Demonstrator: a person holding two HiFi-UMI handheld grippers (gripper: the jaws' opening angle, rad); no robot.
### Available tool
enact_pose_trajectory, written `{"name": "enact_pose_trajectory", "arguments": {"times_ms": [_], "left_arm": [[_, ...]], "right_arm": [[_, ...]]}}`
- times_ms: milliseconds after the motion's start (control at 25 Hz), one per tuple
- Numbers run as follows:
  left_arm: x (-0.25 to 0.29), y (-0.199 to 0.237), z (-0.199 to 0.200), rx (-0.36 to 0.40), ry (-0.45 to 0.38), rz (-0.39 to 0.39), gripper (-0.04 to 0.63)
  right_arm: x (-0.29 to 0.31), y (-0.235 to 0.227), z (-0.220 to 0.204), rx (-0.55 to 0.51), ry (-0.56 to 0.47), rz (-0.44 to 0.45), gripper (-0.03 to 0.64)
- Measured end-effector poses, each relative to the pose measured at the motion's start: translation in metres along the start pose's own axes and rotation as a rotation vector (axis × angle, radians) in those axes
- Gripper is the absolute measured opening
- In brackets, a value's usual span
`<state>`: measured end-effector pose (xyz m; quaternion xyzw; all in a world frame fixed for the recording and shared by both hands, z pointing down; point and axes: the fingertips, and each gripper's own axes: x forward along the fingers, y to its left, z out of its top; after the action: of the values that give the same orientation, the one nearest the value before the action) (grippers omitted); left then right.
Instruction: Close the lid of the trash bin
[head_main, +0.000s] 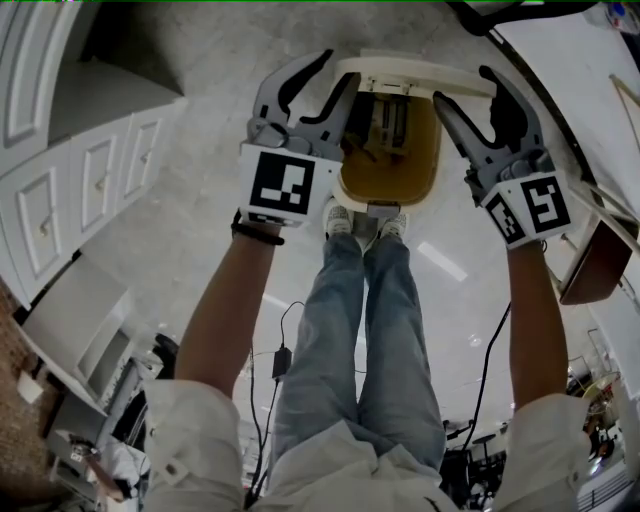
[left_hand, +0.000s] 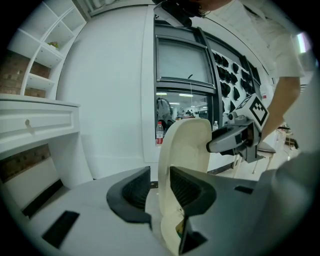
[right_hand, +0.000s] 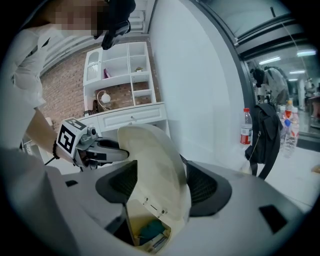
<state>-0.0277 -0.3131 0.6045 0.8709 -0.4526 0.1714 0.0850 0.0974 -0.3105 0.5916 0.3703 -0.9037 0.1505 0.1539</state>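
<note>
Count: one trash bin (head_main: 390, 182), one lid (head_main: 415, 72), left tongs (head_main: 342, 65), right tongs (head_main: 461, 84), two shoes (head_main: 340, 218).

Bright, even indoor light fills all three views, and shadows stay soft. Ceiling lamps (right_hand: 270, 60) show as white strips, and pale streaks of glare lie on the glossy floor (head_main: 190, 230). Wide-angle bending curves straight edges, and both gripper views fade to black corners.

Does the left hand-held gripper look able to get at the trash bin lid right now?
Likely yes: the trash bin lid stands raised between the parted jaws of the left hand-held gripper, with nothing else in the gap.
</note>
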Motion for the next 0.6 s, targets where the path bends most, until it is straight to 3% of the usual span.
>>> {"name": "enact_pose_trajectory", "arguments": {"times_ms": [240, 600], "left_arm": [[0.001, -0.001, 0.001, 0.023, 0.000, -0.008, 0.117], [0.000, -0.005, 0.003, 0.049, -0.007, -0.018, 0.094]], "right_arm": [[0.000, -0.006, 0.001, 0.003, -0.010, -0.042, 0.229], [-0.003, -0.013, 0.001, -0.020, 0.007, -0.075, 0.164]]}}
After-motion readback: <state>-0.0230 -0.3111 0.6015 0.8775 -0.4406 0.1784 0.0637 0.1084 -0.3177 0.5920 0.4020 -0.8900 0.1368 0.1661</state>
